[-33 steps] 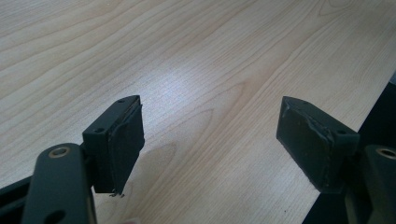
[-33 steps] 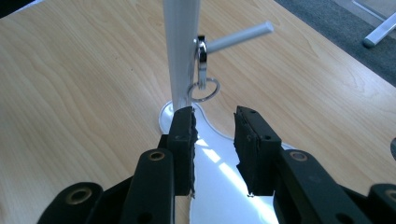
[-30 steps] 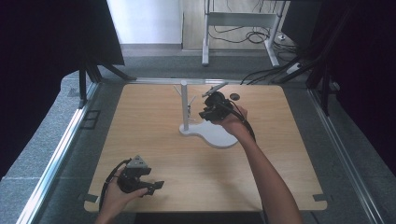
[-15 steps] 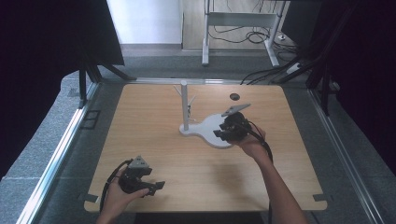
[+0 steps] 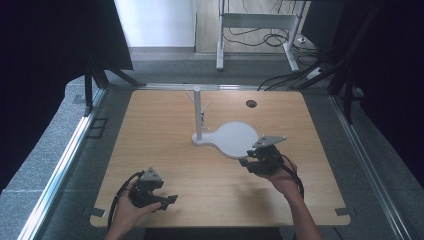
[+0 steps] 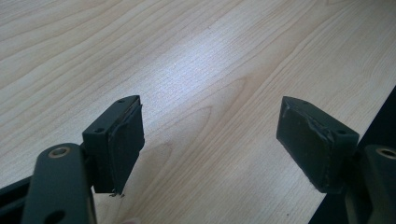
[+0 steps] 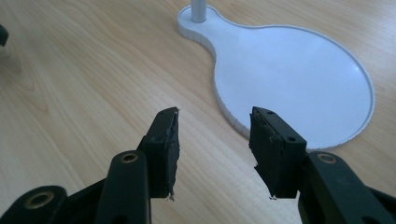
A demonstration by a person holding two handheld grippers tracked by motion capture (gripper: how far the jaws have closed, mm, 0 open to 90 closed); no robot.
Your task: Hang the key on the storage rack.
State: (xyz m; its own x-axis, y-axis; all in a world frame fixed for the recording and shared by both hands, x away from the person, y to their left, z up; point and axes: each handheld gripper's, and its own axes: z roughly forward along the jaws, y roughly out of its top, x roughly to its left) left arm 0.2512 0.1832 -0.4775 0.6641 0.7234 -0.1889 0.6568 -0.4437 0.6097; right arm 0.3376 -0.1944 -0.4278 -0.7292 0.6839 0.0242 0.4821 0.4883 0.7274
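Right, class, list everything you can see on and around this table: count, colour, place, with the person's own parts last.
Table: one, light wood, centre.
Stand: one, white, upright post with small pegs on a flat round-ended base, mid-table.
Dark round spot: one, black, far side of the tabletop; what it is cannot be told.
Desk frame: one, pale metal, on the floor beyond the table.
Left gripper: one, black, near left edge, jaws wide open, empty.
Right gripper: one, black, beside the base's near rim, jaws open, empty.
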